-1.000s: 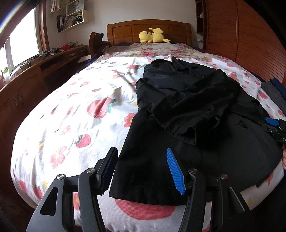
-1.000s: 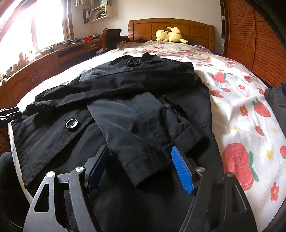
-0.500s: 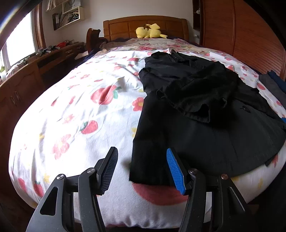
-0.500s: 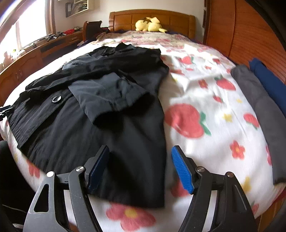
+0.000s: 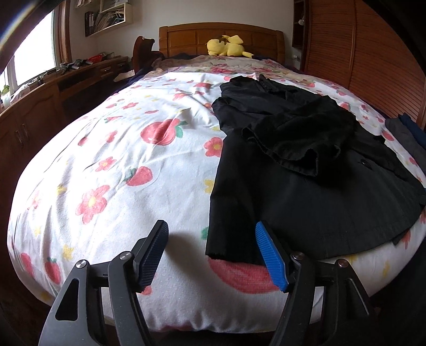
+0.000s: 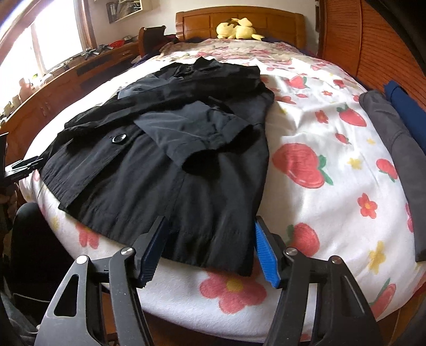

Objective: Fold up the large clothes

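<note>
Hovering wide apart at the bottom of each frame, the left gripper and right gripper grip nothing, their ribbed blue pads framing the hem corners of the black coat. Matte and creased, it lies flat mid-frame on the strawberry-print bedsheet, sleeves folded across.

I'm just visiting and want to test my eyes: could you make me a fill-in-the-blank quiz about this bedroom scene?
1. The black coat lies on a bedspread printed with flowers and ____.
2. The plush toy by the headboard is ____ in colour.
3. Both the left claw and right claw are ____, holding nothing.

Missing words: strawberries; yellow; open
</note>
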Demonstrator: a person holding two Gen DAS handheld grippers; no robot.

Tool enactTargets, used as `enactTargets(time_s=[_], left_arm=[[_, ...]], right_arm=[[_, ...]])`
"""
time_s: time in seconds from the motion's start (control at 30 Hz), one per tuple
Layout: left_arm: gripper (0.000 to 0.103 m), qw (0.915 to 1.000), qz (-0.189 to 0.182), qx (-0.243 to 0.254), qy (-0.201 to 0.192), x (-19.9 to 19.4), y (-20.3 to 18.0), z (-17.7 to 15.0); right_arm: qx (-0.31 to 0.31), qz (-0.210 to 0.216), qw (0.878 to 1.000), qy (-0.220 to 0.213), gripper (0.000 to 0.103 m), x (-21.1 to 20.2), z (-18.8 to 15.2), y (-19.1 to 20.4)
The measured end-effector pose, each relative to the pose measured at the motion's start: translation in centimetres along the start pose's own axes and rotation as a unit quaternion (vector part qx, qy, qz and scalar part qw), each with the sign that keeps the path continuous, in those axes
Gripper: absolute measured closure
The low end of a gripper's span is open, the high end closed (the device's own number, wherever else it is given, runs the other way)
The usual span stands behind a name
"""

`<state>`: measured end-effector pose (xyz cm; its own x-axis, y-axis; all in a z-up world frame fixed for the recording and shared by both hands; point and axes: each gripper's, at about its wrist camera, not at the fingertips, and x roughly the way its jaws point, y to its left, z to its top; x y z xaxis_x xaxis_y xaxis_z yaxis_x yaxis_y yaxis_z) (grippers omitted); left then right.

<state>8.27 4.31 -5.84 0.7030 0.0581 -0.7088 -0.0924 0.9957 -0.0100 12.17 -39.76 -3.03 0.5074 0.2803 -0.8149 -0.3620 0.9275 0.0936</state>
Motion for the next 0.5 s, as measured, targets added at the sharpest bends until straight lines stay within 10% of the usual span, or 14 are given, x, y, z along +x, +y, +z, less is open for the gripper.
enactTargets(time_s=[0.4,0.5], left_arm=[[0.033,1.0,0.0,0.0,0.007,-0.4,-0.1,-0.1],[0.033,1.0,0.0,-0.002,0.007,-0.4,-0.1,0.0]], right_arm=[[0.002,-0.01,1.0,0.016,0.038,1.0,-1.2,-0.5],[-0.002,0.0,1.0,0.009,0.055,0.8,-1.0,-0.3]])
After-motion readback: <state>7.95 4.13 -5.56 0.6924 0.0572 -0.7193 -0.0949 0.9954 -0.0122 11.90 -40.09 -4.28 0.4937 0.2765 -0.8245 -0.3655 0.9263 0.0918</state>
